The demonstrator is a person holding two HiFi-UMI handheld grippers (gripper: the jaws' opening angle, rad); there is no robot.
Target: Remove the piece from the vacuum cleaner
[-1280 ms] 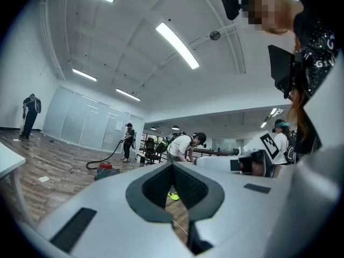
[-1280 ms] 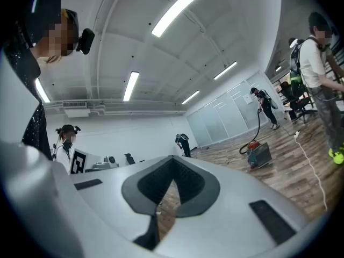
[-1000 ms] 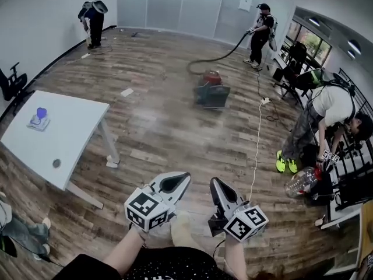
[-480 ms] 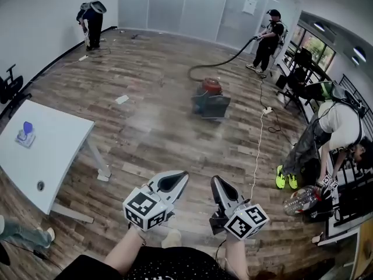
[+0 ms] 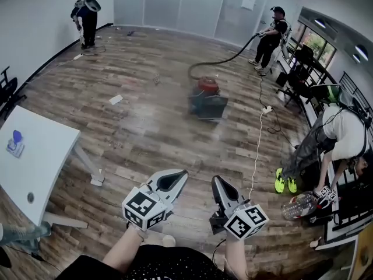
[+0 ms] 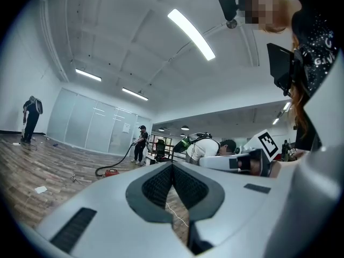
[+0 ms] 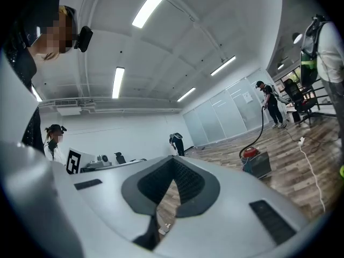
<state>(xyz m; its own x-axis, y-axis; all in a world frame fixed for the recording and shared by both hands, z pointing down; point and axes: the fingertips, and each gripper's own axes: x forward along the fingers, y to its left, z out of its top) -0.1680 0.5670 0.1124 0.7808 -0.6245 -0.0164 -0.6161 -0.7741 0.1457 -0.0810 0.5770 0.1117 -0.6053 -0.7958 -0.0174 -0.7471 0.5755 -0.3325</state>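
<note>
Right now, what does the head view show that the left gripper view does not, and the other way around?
Only the head view shows the white table at the left, with a small blue object on it. Only the left gripper view shows the light strips overhead. Both show the red vacuum cleaner far ahead, the person holding its hose, and the left gripper, its jaws together with nothing between them.
</note>
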